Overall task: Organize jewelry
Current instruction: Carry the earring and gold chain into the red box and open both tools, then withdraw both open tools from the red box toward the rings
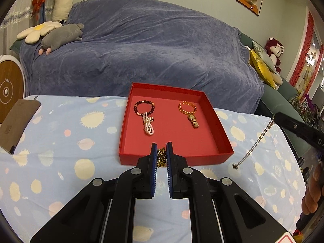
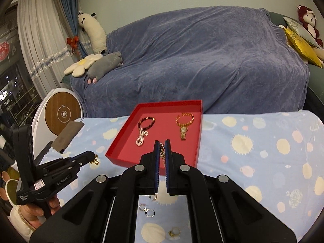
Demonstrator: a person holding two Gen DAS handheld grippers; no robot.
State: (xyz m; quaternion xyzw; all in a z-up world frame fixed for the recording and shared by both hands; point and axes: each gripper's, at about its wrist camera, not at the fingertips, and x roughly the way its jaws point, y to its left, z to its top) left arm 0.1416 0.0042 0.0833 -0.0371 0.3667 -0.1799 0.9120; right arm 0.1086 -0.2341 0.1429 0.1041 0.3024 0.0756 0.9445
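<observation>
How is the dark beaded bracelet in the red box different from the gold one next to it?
The dark beaded bracelet lies on the left of the red box; the gold beaded bracelet lies on the right. The dark one's beads are deep maroon, the gold one's bright amber-gold. A pearl strand overlaps the dark one; a gold watch meets the gold one. Both lie flat as open loops.

Legible marking is confined to the left gripper (image 2: pixel 93 158), as seen from the right wrist view. White lettering reading "GenRoboLAI" runs along the side of its black body, behind the fingers. Further back on the same gripper, on the handle block, is a small white label in three short lines; the first reads "Data", and the remaining lines are too small to confirm. A pale square sticker above that label is unreadable.
</observation>
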